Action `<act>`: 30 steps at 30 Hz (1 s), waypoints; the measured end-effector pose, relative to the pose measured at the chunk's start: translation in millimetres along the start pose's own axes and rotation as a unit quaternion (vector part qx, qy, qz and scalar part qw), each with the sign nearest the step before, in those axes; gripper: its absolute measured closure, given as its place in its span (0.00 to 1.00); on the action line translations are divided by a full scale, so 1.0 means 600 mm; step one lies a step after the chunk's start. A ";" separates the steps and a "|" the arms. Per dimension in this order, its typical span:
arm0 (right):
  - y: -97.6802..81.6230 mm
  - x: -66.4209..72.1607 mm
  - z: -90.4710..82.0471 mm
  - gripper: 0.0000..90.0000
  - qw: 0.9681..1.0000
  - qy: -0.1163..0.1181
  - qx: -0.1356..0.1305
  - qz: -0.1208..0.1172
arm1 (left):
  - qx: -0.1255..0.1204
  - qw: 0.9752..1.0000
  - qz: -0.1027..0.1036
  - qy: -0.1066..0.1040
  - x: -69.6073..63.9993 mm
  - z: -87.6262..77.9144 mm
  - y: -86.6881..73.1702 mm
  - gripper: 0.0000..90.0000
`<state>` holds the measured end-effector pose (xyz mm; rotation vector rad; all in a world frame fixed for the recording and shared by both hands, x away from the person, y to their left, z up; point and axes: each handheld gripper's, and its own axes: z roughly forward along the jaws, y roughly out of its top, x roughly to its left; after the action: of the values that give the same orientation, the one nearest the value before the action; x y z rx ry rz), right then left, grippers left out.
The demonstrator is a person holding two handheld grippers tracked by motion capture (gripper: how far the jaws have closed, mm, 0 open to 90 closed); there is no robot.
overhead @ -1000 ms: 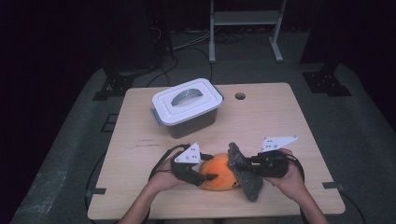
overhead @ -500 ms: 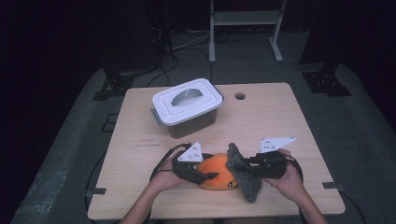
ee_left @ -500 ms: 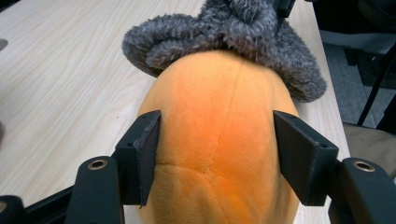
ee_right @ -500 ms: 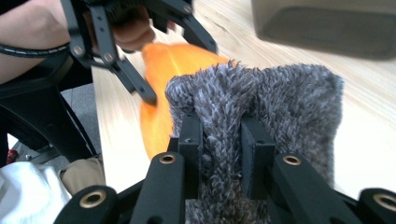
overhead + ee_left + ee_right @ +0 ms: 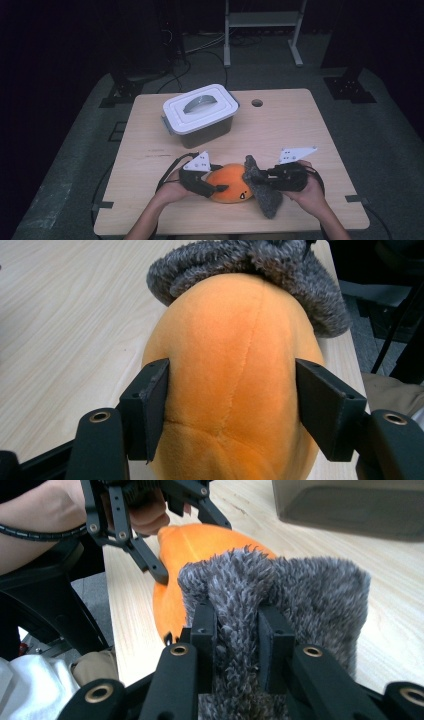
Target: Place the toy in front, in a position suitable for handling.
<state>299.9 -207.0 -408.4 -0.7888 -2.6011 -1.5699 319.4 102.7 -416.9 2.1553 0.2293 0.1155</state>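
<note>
You're working at a light wood desk (image 5: 300, 130) w/ a round hole near its far edge. Toward the far left a grey storage box (image 5: 202, 120) is sitting w/ its white lid on, handle lying flat, well apart from your hands.

At the near edge, between your two hands, the orange plush toy (image 5: 230, 182) is lying on the desk, small dark face marks turned toward you. A grey fuzzy cloth (image 5: 262, 190) is draping over its right end and hanging down onto the desk beside it.

Your left gripper (image 5: 212, 187) is straddling the plush's left end; in the left gripper view the jaws are sitting on both sides of the orange body (image 5: 235, 380), pads touching the fabric & pinching it. Its jaws have just been opening a bit, plush between them.

Your right gripper (image 5: 237, 630) is pressed nearly together, pinching a fold of the grey cloth (image 5: 310, 600) between its jaws, just beside the plush (image 5: 200, 540).
</note>
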 end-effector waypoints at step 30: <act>0.006 -0.013 -0.007 0.81 1.000 -0.024 -0.009 0.016 | -0.048 0.990 0.082 0.102 -0.028 0.015 0.030 0.50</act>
<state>307.4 -212.5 -405.3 -0.8748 -2.5976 -1.5871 306.6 82.2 -407.1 2.0637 0.1594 0.4347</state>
